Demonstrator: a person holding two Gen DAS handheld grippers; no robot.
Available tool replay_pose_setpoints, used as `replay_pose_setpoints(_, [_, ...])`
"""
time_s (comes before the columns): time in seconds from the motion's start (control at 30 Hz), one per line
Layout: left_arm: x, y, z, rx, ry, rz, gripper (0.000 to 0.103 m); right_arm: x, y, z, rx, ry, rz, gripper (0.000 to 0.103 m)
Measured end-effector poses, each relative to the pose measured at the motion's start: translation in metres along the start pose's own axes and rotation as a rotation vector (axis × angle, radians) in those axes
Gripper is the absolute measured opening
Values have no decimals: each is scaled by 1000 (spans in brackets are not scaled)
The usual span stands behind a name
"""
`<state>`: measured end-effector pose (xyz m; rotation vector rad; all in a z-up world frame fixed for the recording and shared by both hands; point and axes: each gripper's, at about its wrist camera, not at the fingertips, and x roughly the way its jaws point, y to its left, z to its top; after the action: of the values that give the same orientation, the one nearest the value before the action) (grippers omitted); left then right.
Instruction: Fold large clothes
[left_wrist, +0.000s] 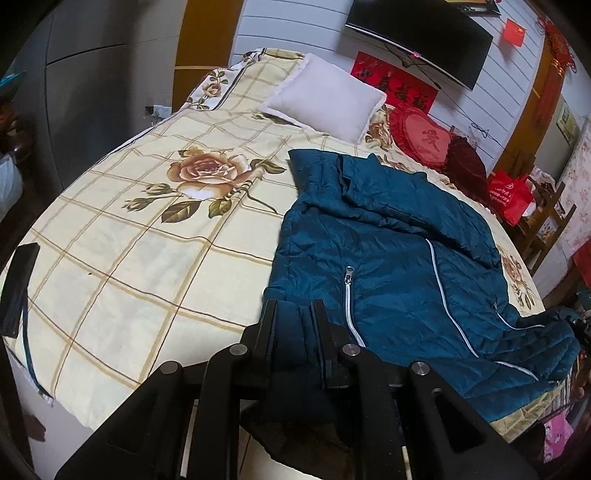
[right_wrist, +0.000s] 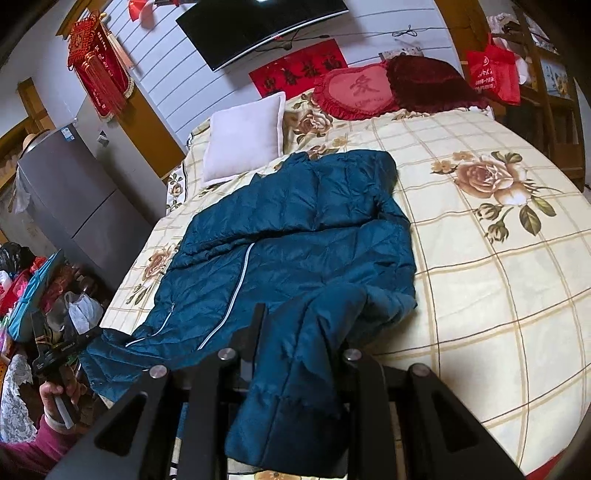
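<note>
A teal quilted jacket (left_wrist: 388, 236) lies spread across a bed (left_wrist: 129, 258) w/ a cream, rose-print cover, collar end toward the white pillow (left_wrist: 325, 96) and red cushions (left_wrist: 424, 136), hem at the near edge. Both handheld grippers are clamped on it. The left gripper (left_wrist: 295, 314) has its jaws closed to a narrow gap on a bunched fold of the hem, next to the silver front zip (left_wrist: 349, 295). The right gripper (right_wrist: 295, 325) pinches a sleeve (right_wrist: 295, 387), whose cuff end drapes back over the tool's frame toward the camera. Holding the two near points at once looks meant to keep that edge taut and level, so the fabric can likely be carried over onto the body in one fold rather than dragged. The far part rests on the bed as an anchor. In the right-wrist view a person's hand (right_wrist: 55, 395) shows at lower left by the bed edge, gripping the left tool's handle. Fold itself is not yet made; slippery shell fabric may slide out of a narrow pinch.
</note>
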<state>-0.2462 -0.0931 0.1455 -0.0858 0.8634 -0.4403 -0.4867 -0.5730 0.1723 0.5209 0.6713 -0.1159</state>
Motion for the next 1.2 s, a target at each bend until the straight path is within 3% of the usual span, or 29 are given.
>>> replay_pose_setpoints(0.27, [2, -2, 24, 0, -58, 34, 24, 4, 7, 18, -14, -20, -14, 23])
replay_pose_setpoints(0.5, [22, -12, 61, 14, -94, 69, 24, 31, 22, 65, -73, -27, -44, 22])
replay_pose_setpoints(0.9, [97, -30, 173, -62, -142, 116, 24, 117, 25, 165, -67, -41, -136, 22])
replay_pose_setpoints(1.2, [181, -48, 266, -99, -173, 183, 25, 197, -10, 227, 20, -51, -220, 22])
